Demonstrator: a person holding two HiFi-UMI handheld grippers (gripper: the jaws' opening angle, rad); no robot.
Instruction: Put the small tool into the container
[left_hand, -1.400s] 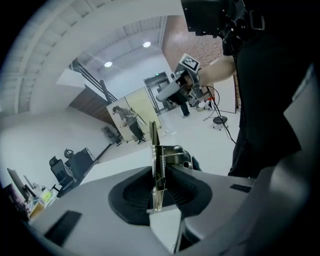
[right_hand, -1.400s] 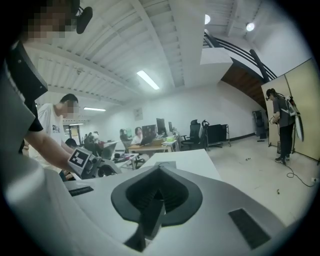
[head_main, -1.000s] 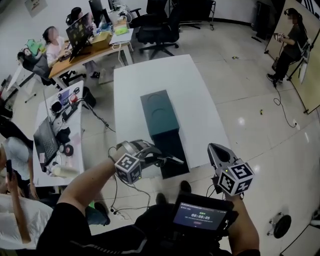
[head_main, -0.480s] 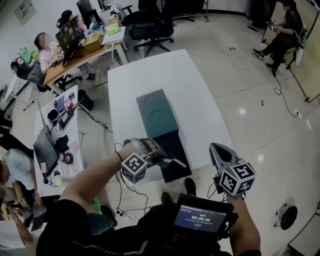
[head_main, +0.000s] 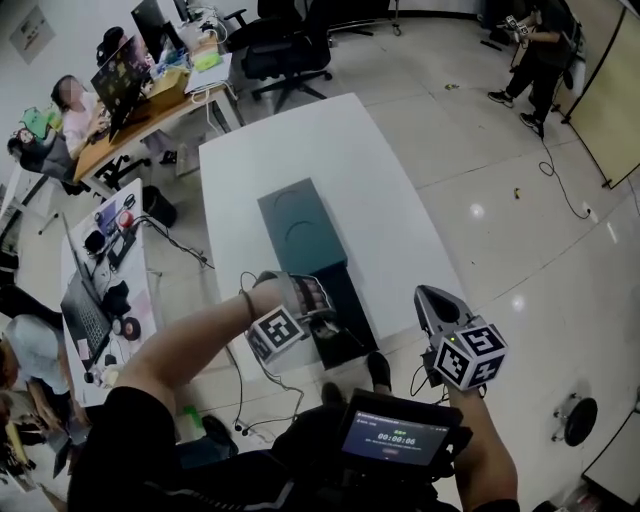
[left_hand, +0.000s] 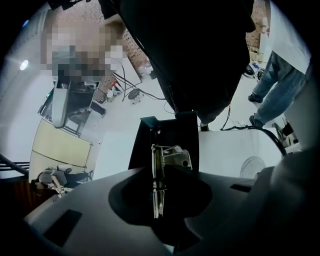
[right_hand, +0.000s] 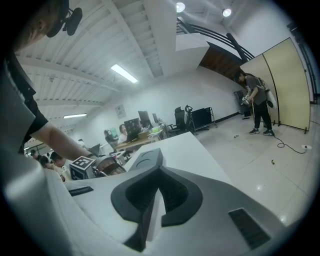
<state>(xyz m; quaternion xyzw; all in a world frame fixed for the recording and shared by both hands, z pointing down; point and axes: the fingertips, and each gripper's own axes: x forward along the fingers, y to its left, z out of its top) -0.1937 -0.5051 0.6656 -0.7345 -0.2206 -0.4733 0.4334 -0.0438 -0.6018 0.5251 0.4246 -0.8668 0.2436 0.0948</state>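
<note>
A glossy pale floor (head_main: 480, 160) carries a white table (head_main: 350, 160), wooden desk (head_main: 135, 122), black chairs (head_main: 285, 55) and beige partition (head_main: 610, 95).

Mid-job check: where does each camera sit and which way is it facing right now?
Head view: on the person's head, looking steeply down at the white table and dark teal box-shaped container; both forearms, left gripper and right gripper show.
Left gripper view: on the left gripper, pointing down at the container's black near end; its jaws hold the small metal spring tool.
Right gripper view: on the right gripper, facing level across the table; the left forearm shows.
Shared: all three see the container.
</note>
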